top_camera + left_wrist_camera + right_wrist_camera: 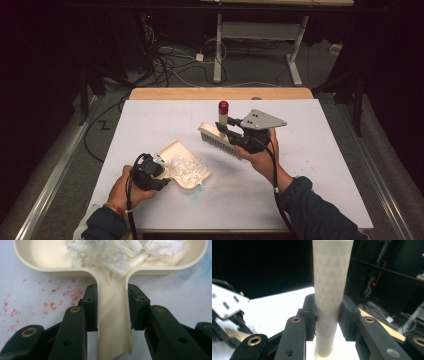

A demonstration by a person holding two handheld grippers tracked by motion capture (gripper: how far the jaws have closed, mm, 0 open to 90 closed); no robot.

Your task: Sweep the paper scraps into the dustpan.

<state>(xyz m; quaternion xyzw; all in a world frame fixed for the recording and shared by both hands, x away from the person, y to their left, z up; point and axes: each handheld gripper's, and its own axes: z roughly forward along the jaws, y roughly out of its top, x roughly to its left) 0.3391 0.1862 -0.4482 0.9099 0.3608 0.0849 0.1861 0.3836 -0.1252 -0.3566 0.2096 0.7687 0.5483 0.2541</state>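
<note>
Left gripper point(112, 312) clamped on cream dustpan point(182, 165) handle, pan flat on white surface point(310, 165), holding white scraps point(120, 255) (red specks beside it). Right gripper point(328, 315) fingers tight around brush point(218, 135) handle, bristles raised just right of pan.

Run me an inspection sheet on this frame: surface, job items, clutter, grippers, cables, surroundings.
Surface: white table top, red specks and a blue smear near the dustpan.
Job's things: cream dustpan holding white scraps; brush with a red-tipped handle, raised off the table.
Clutter: nothing seen.
Grippers: left gripper shut on the dustpan handle; right gripper shut on the brush handle.
Cables: one trails from each gripper along the forearm; more tangled on the floor.
Surroundings: dark room, white-legged desk frame behind the table.
</note>
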